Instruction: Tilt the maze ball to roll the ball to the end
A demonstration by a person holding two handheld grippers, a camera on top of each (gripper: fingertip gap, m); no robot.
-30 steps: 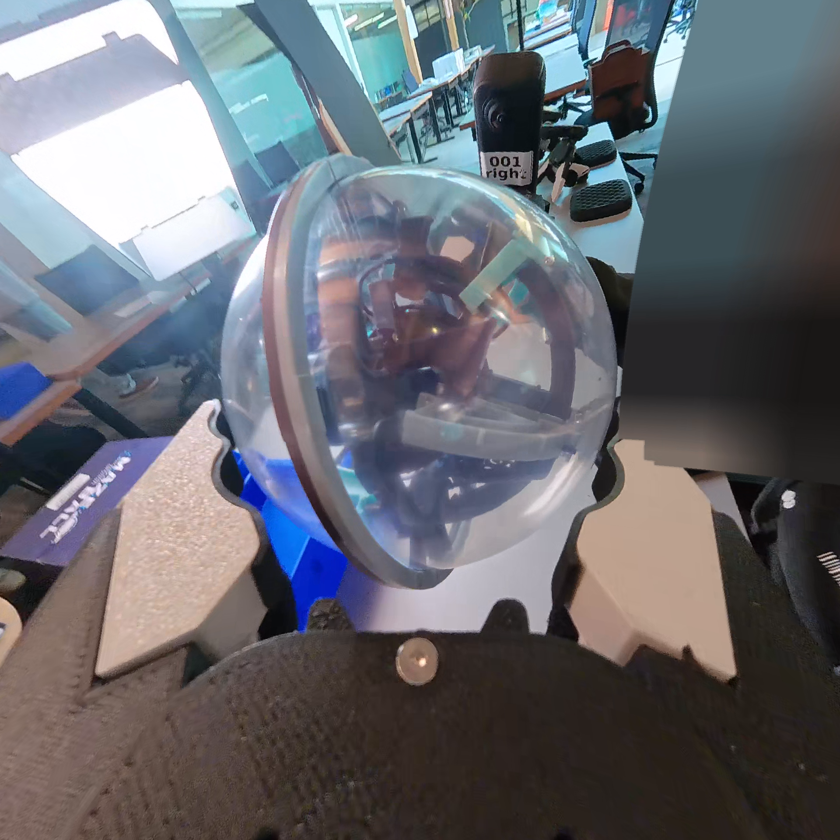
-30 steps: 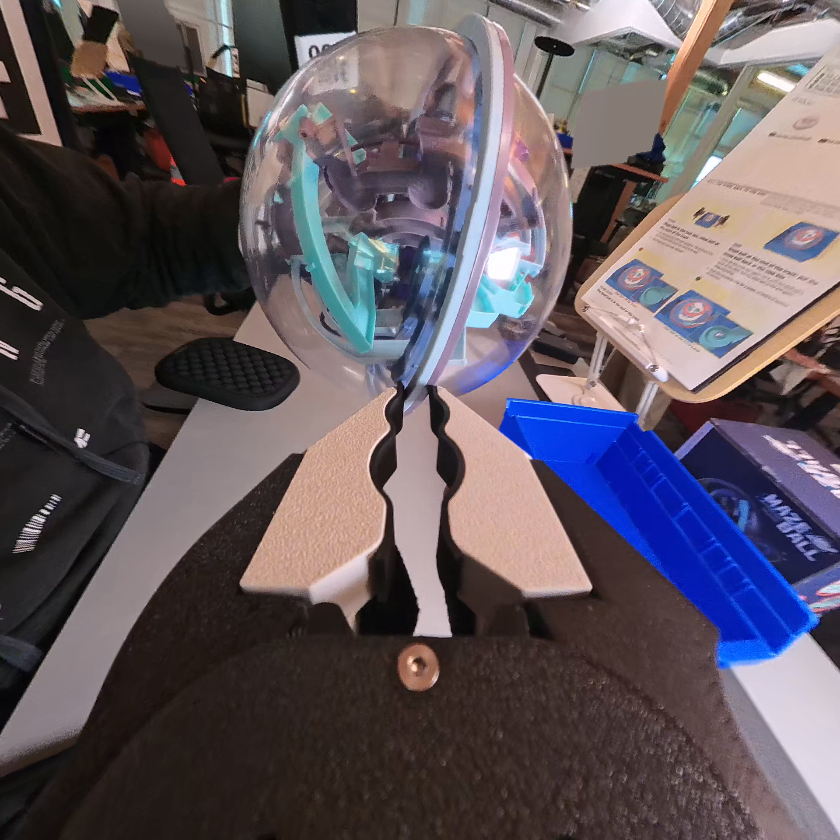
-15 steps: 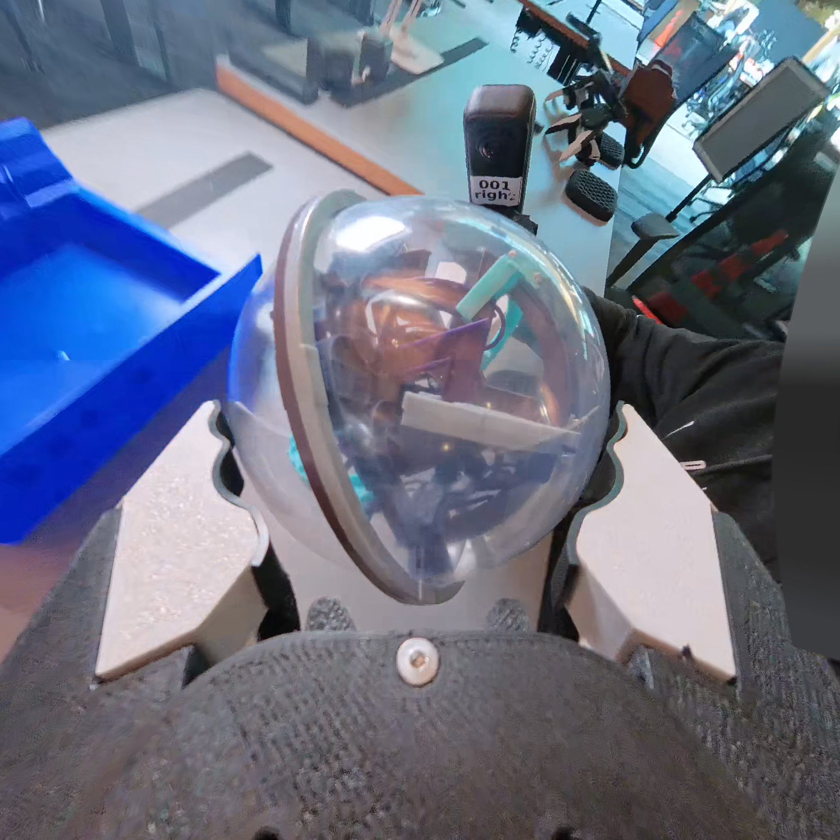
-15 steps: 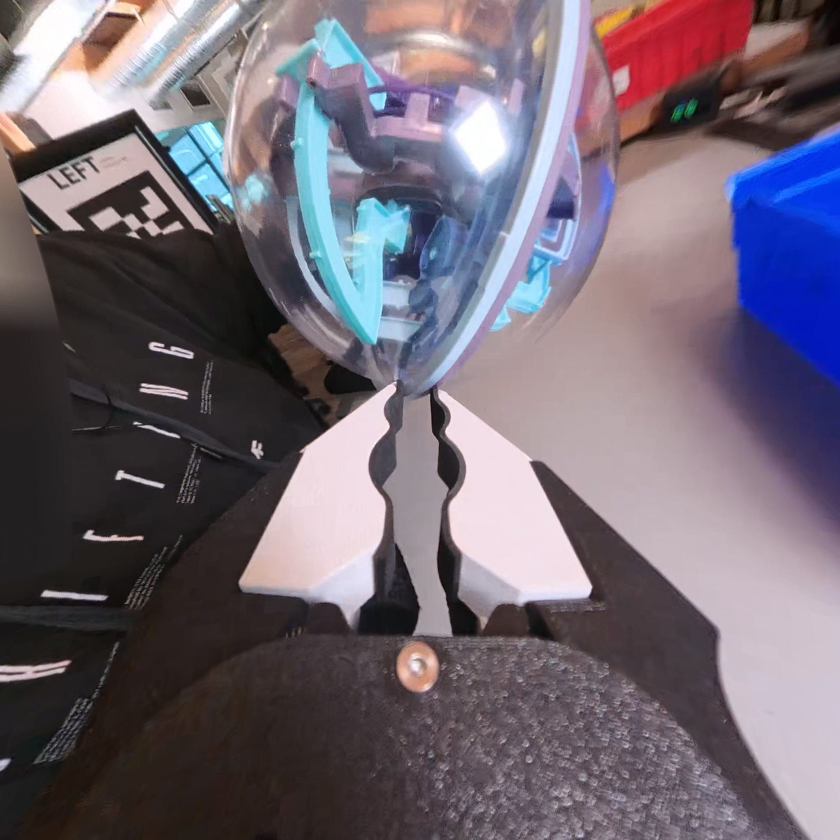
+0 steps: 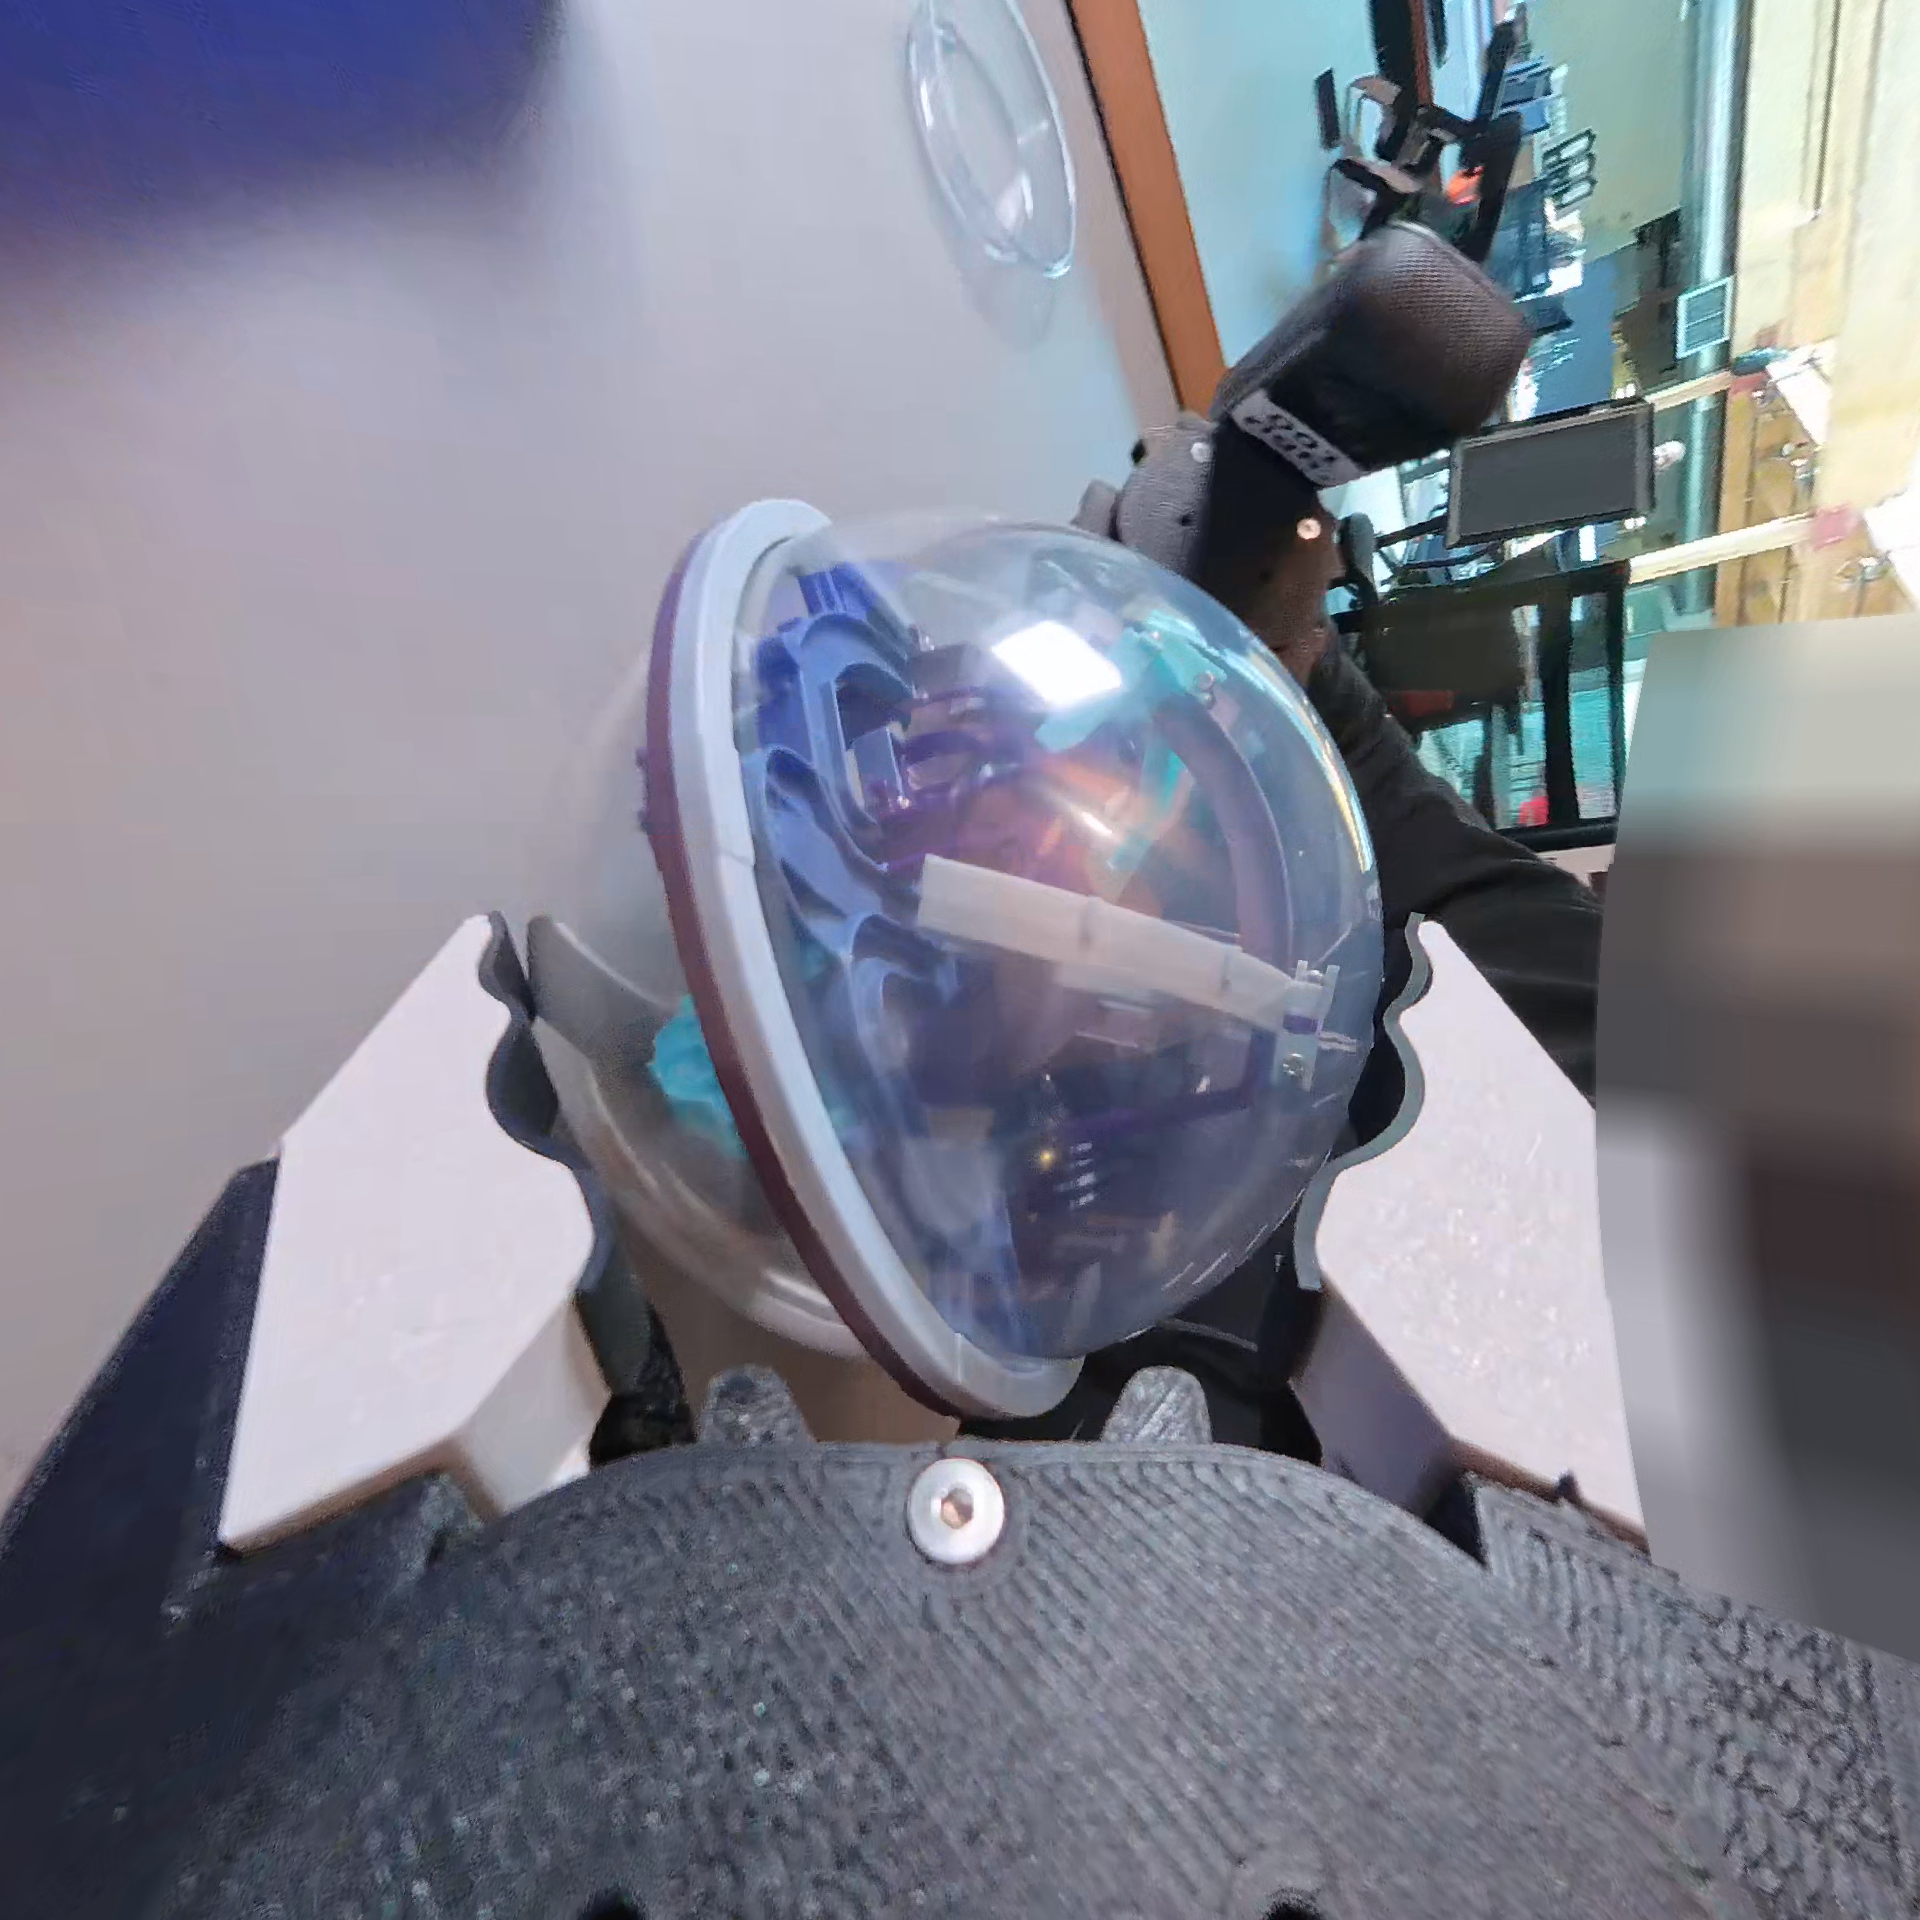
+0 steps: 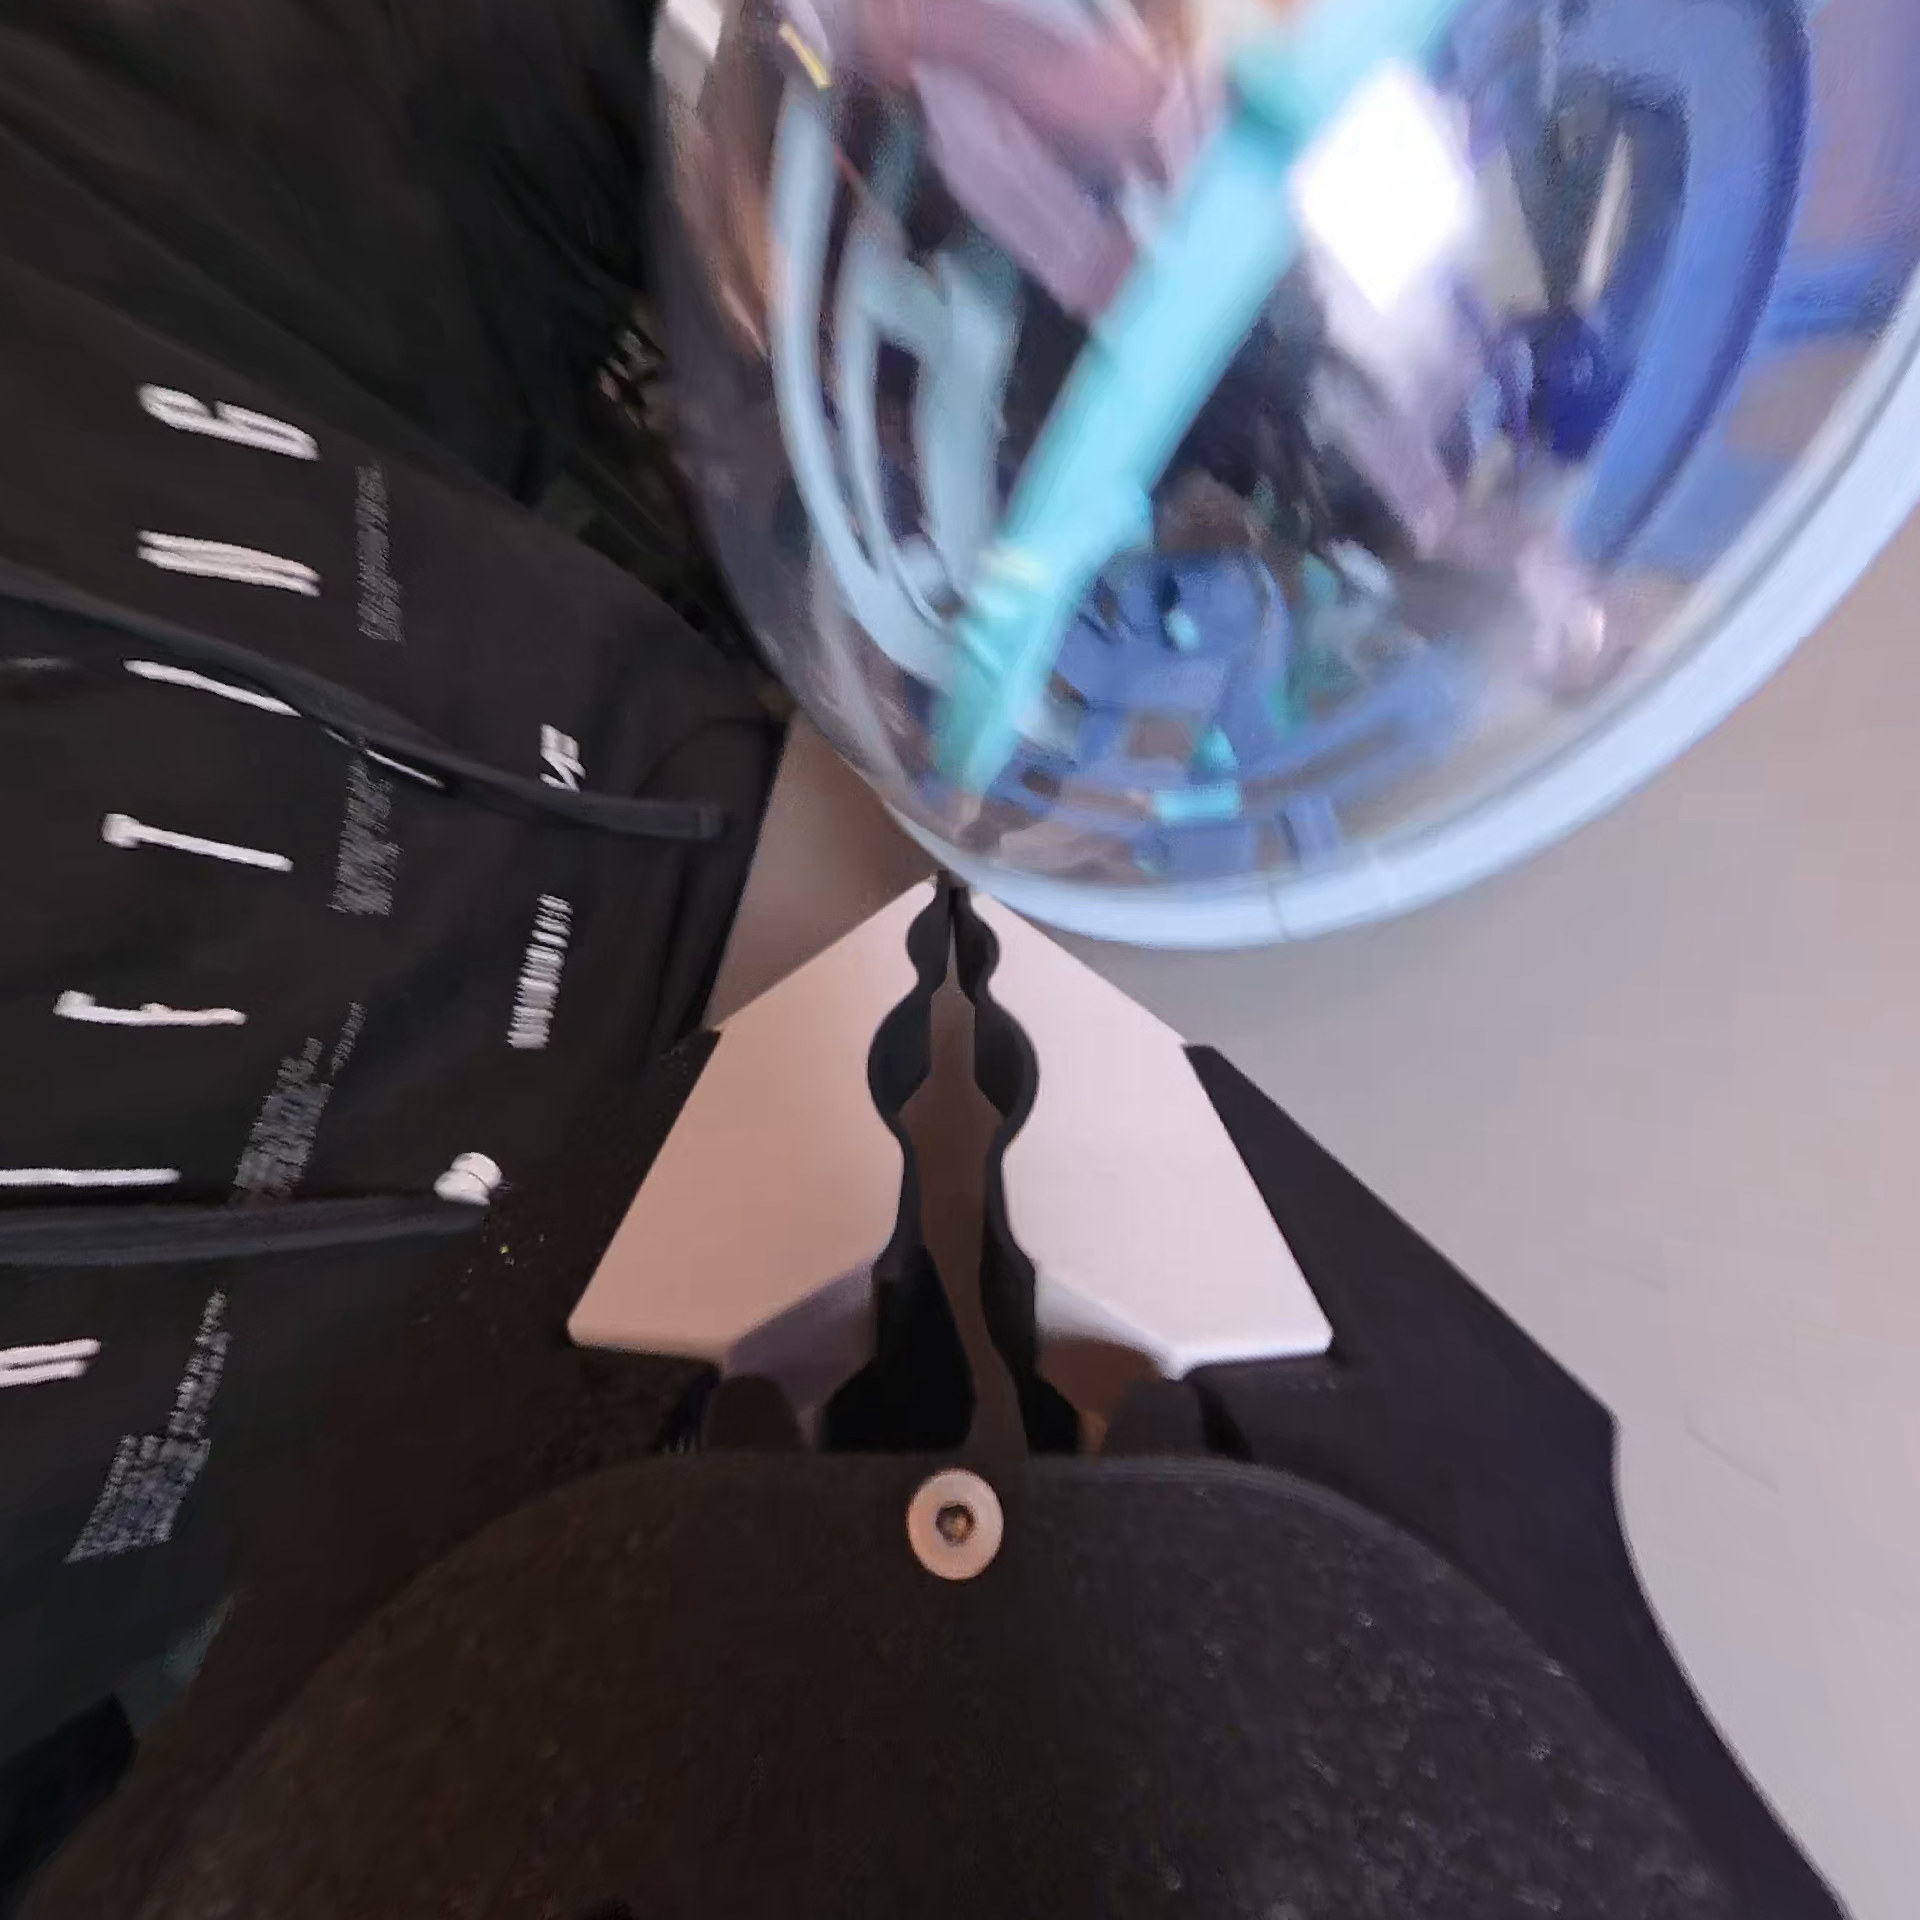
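Observation:
The maze ball [image 5: 1039, 987] is a clear sphere with a grey and maroon rim and purple, blue, teal and white tracks inside. My left gripper [image 5: 956, 1039] is shut on it, with one finger on each side of the sphere. In the right wrist view the maze ball [image 6: 1299, 447] is blurred and fills the top. My right gripper [image 6: 951, 894] is shut, its tips pinching the ball's rim [image 6: 1195, 914] at the lower edge. It also shows in the left wrist view behind the ball [image 5: 1340, 416]. I cannot pick out the small ball inside.
The grey table [image 5: 416, 520] lies behind the ball, with a clear plastic dome [image 5: 987, 177] on it and a blurred blue bin [image 5: 239, 83] at the top left. A person's black clothing [image 6: 260, 831] is on the left. Office desks and a monitor [image 5: 1548, 488] stand beyond.
Both grippers have tipped and rolled the ball together. The views have swung down onto the table, the blue bin has slid to the corner, and both grips hold.

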